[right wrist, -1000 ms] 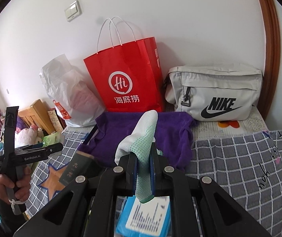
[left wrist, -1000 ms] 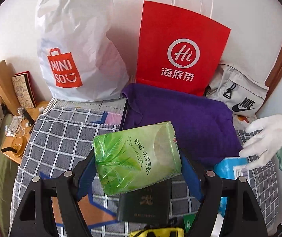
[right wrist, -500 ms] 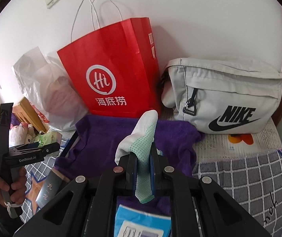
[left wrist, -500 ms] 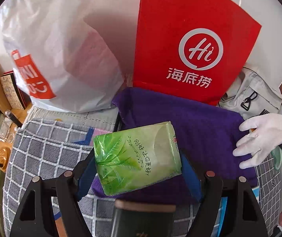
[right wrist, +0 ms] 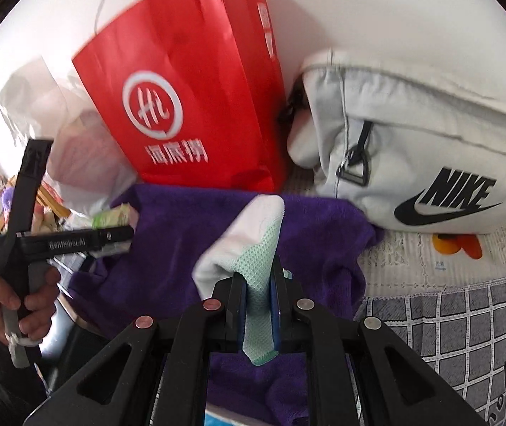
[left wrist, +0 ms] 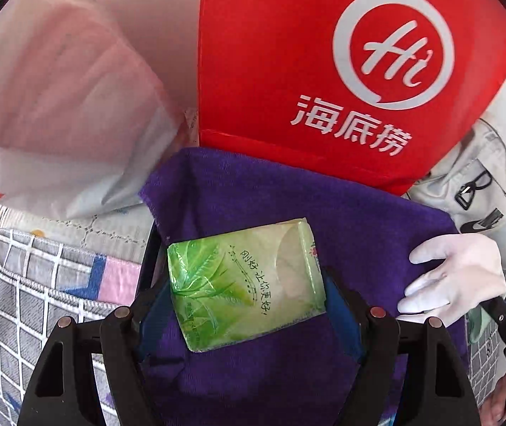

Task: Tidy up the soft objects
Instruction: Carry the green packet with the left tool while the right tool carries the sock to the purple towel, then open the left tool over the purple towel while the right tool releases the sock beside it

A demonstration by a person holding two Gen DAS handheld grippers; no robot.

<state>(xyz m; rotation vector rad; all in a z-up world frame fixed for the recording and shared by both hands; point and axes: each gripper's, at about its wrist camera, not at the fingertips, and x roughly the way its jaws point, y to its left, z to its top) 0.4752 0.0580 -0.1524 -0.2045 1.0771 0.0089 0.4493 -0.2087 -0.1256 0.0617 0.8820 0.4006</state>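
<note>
Tissue pack (left wrist: 246,284) pinched in left hand-held gripper (left wrist: 246,305); right hand-held gripper (right wrist: 258,305) pinches glove (right wrist: 253,248); red bag (left wrist: 324,71) behind.

A red paper bag (left wrist: 324,71), upper right of the left wrist view, carries a white circle logo reading "Hi" above the characters "海底捞". A green tissue pack (left wrist: 246,284) at centre reads "刚好让你更好!". In the right wrist view, a pale grey bag (right wrist: 412,149) at right shows "NIKE" with a black swoosh. The black tool (right wrist: 72,243) at left reads "GenRobot.AI".

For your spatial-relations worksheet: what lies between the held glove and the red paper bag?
In the right wrist view, only the purple towel lies between the glove and red bag.
</note>
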